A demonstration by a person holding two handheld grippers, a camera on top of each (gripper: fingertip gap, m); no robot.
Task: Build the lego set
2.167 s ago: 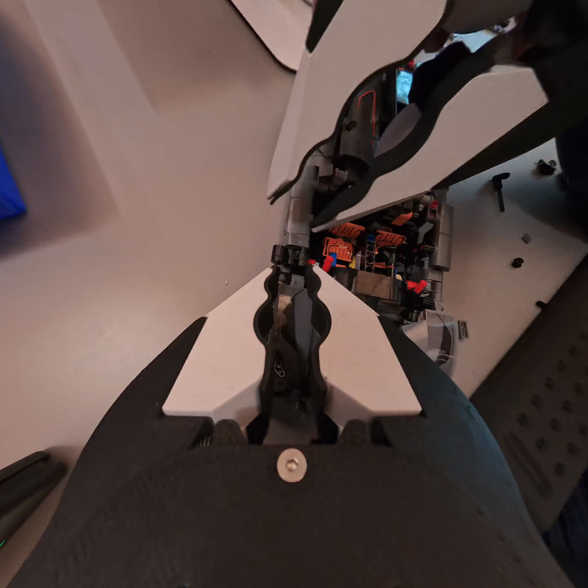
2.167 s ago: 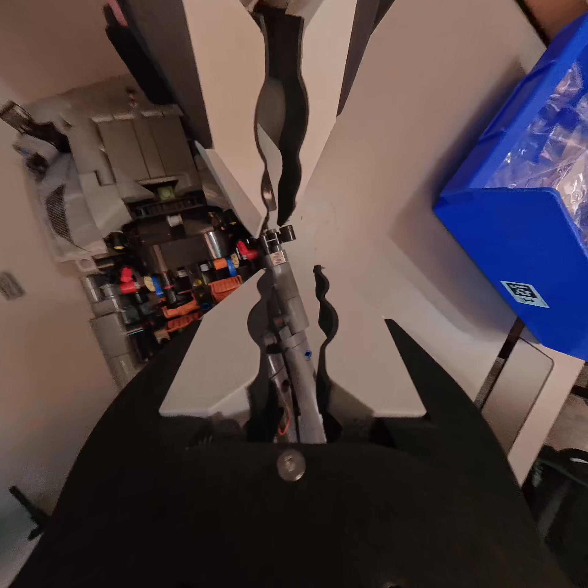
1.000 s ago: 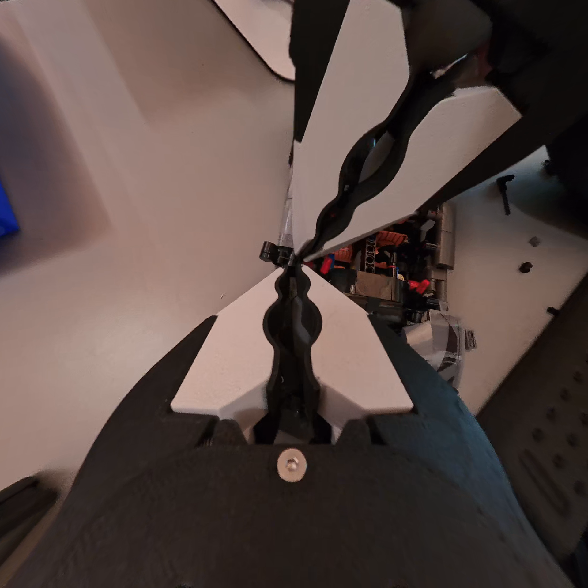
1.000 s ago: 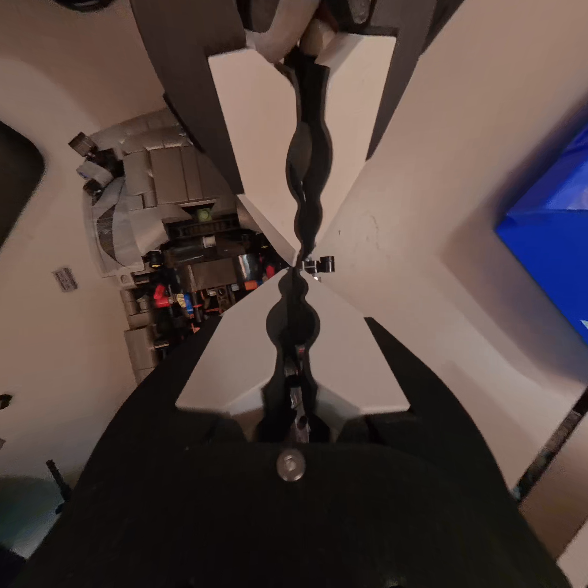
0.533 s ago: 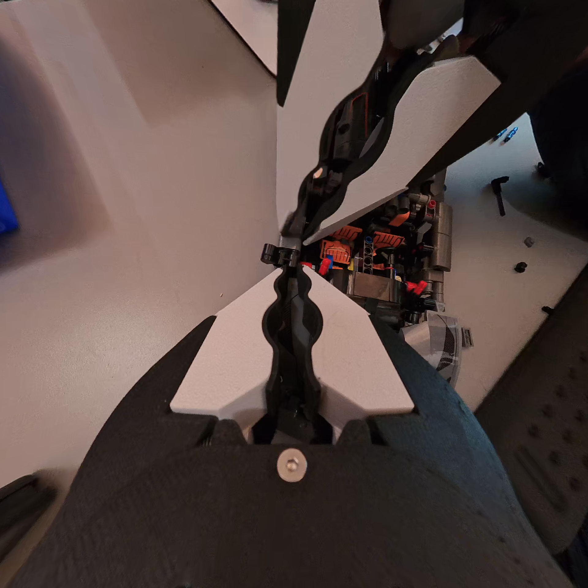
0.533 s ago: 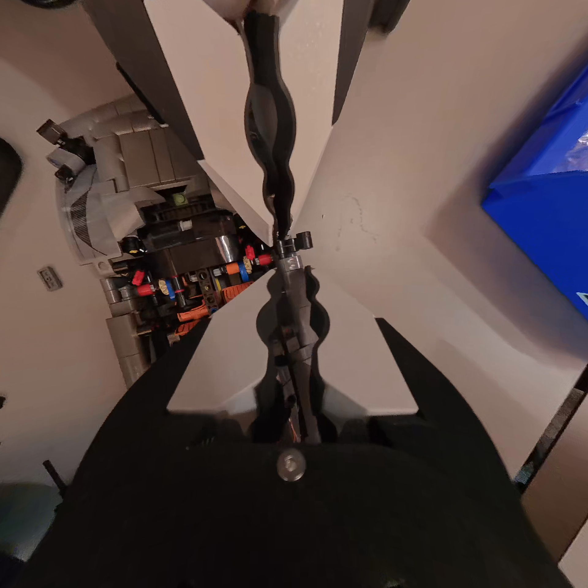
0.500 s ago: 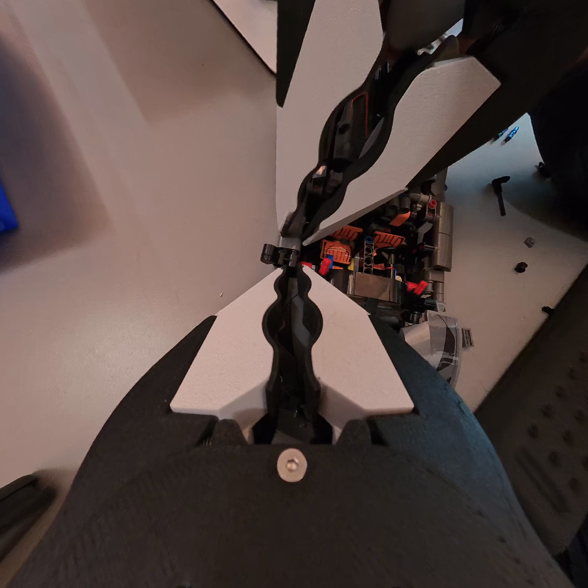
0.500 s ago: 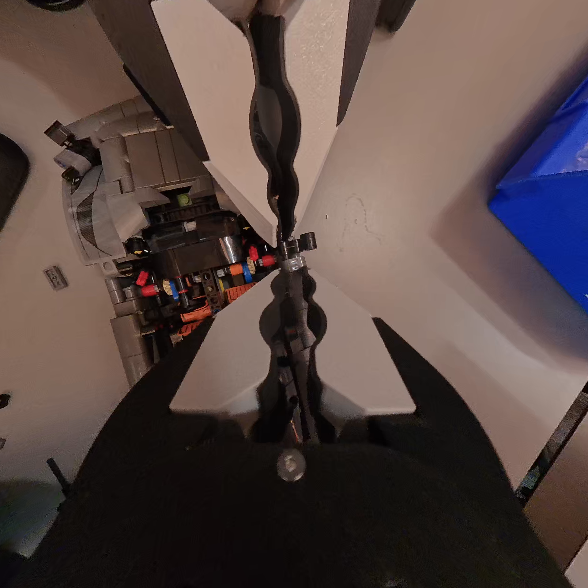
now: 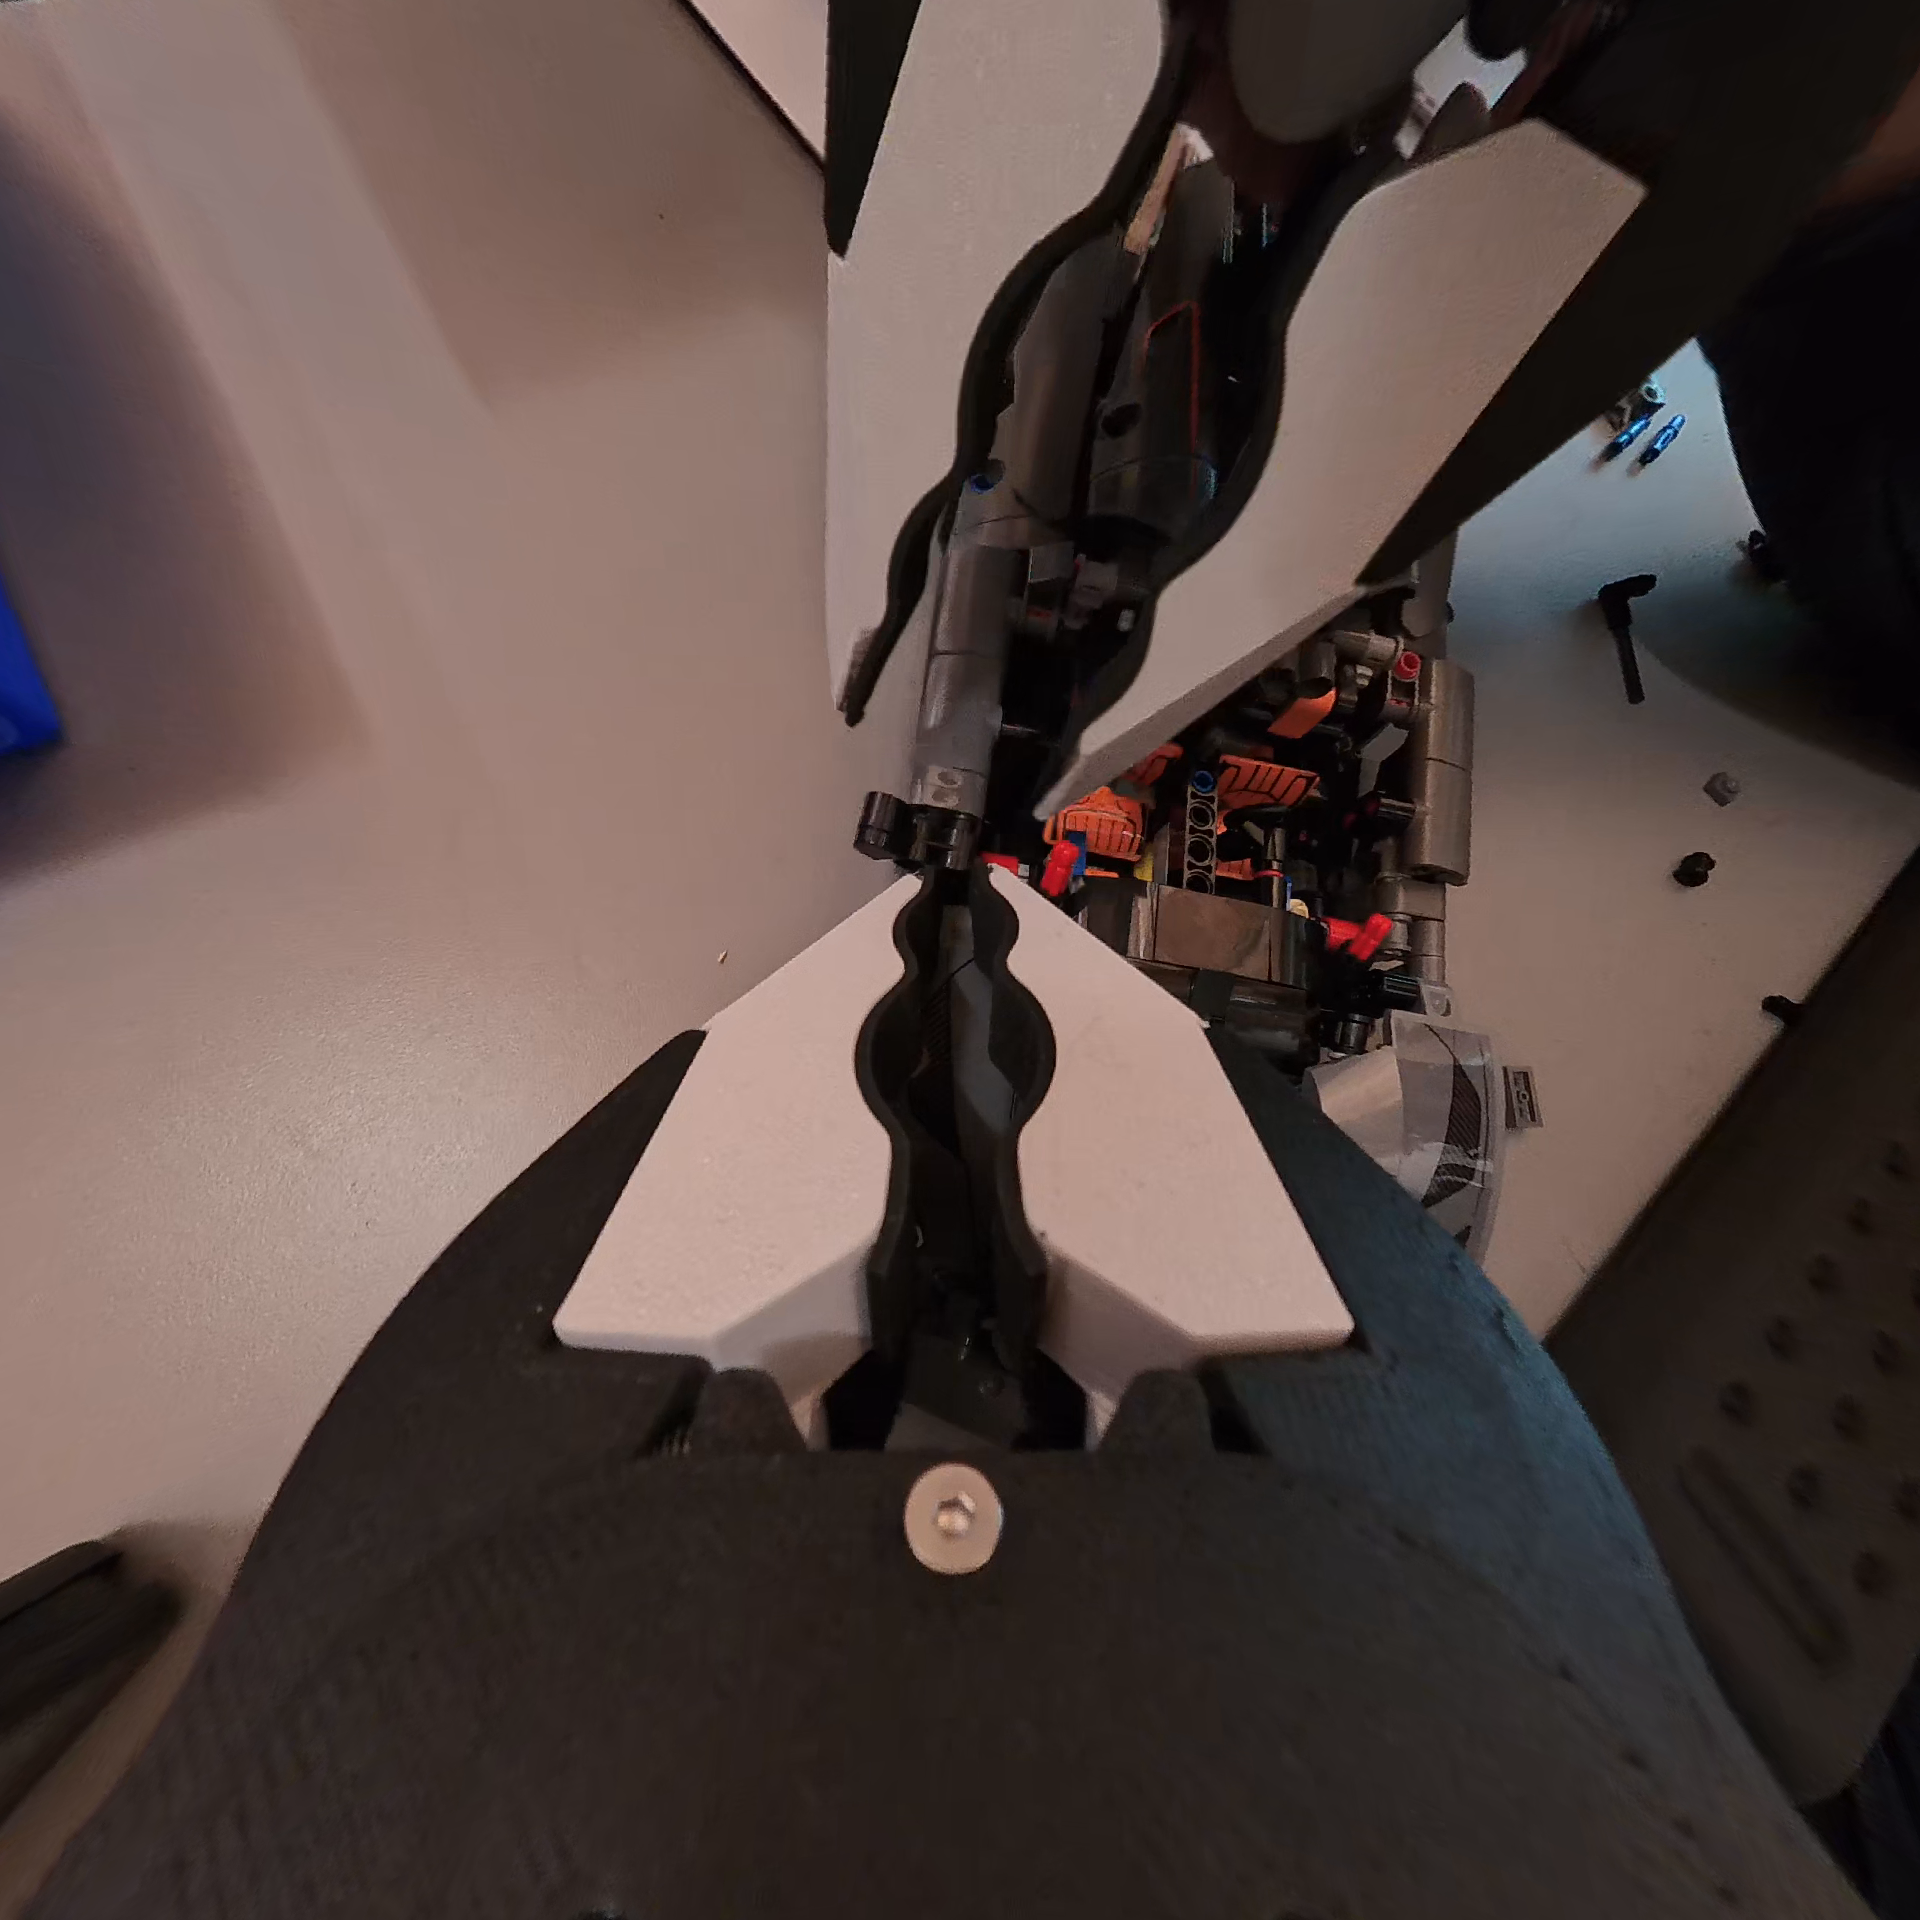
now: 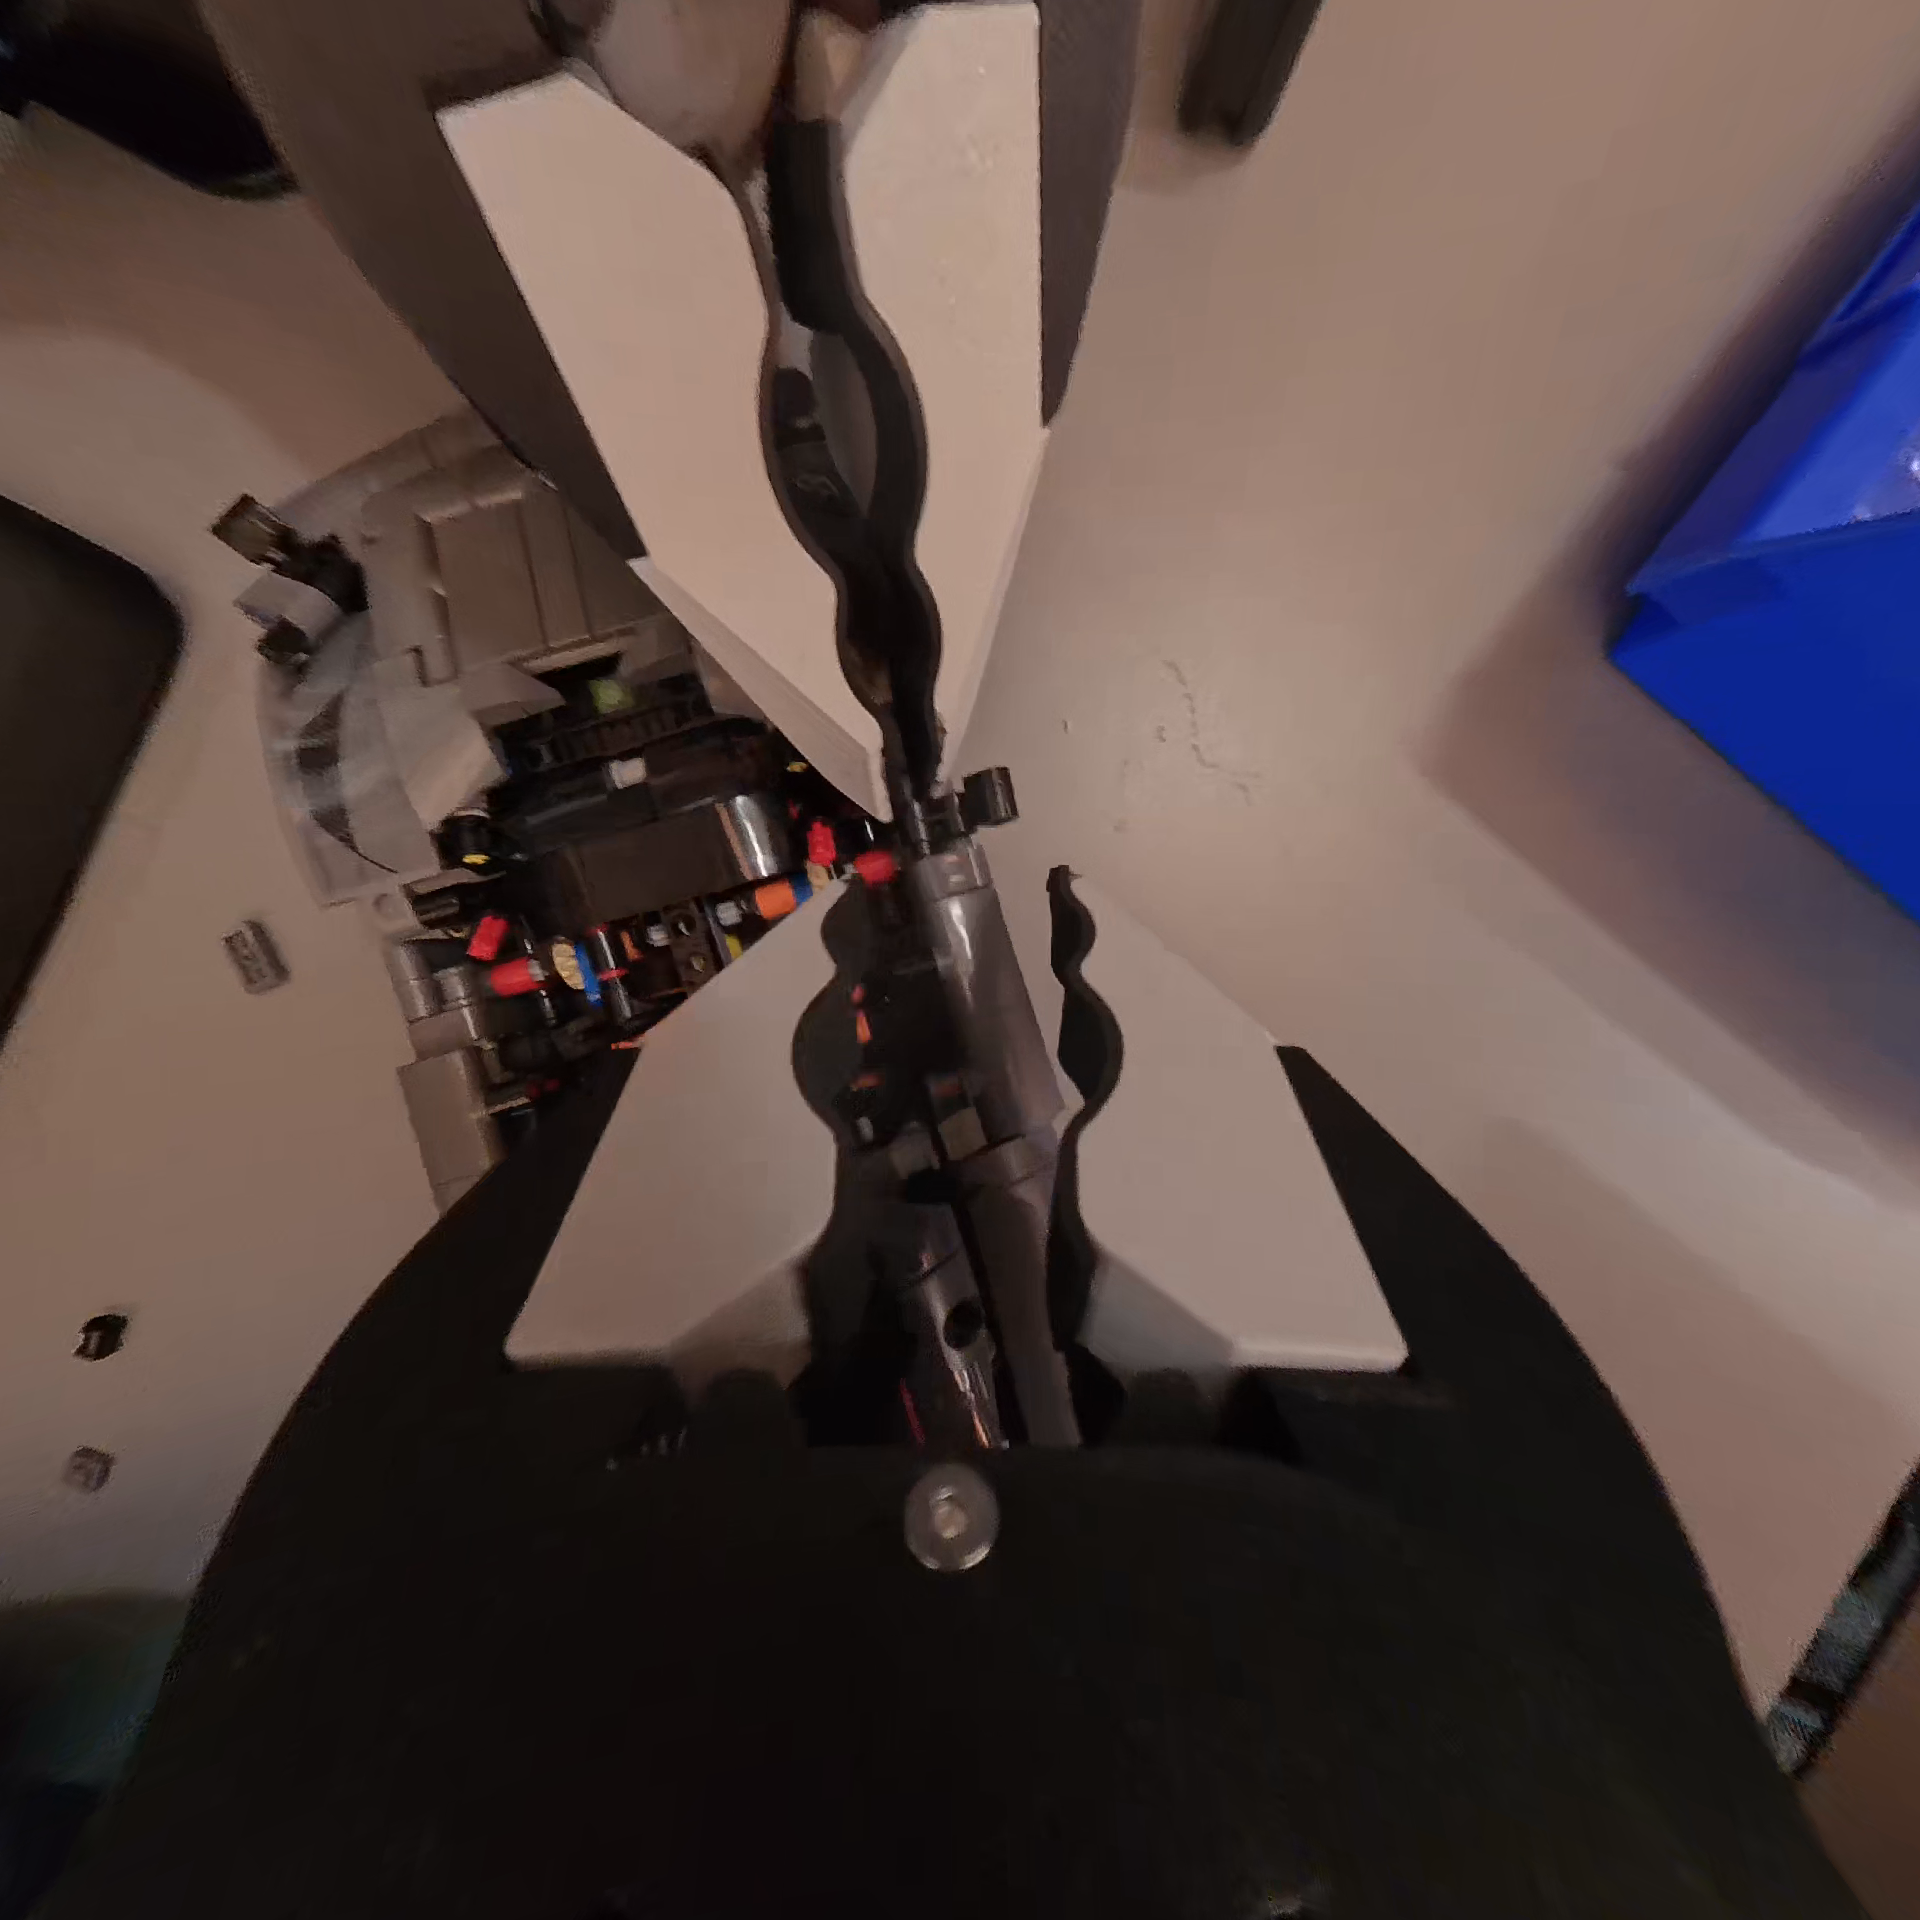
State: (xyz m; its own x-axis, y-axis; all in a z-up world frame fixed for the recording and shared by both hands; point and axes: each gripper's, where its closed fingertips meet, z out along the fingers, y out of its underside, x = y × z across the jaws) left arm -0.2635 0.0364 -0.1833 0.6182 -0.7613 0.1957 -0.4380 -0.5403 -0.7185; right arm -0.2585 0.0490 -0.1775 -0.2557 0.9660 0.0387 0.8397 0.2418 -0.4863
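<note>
My left gripper [image 9: 948,878] is shut on a thin dark panel piece [image 9: 971,1029]. A black connector [image 9: 920,826] sits just past its tips. My right gripper [image 9: 951,758] comes in from the top of the left wrist view. Its jaws stand apart around a grey and black sub-assembly [image 9: 1091,436]. In the right wrist view, the right gripper [image 10: 945,888] holds that sub-assembly [image 10: 971,1039]. The left gripper [image 10: 904,758] meets it tip to tip at the connector [image 10: 977,798]. The large grey lego model [image 10: 623,852] lies on the white table below, also in the left wrist view [image 9: 1226,935].
A blue bin [image 10: 1787,707] stands at the right of the right wrist view. Loose small parts lie on the table: a black pin [image 9: 1621,634], blue pins [image 9: 1642,436] and small grey bits [image 10: 255,956]. A dark studded mat [image 9: 1766,1195] borders the table. My two grippers' fingertips are within a few centimetres of each other. The black pin [image 9: 1621,634] is about equally far from each gripper, around 25 cm.
The right gripper's jaws have spread wider around the grey sub-assembly than half a second ago. The left gripper stays shut at the connector, and both have hardly shifted.
</note>
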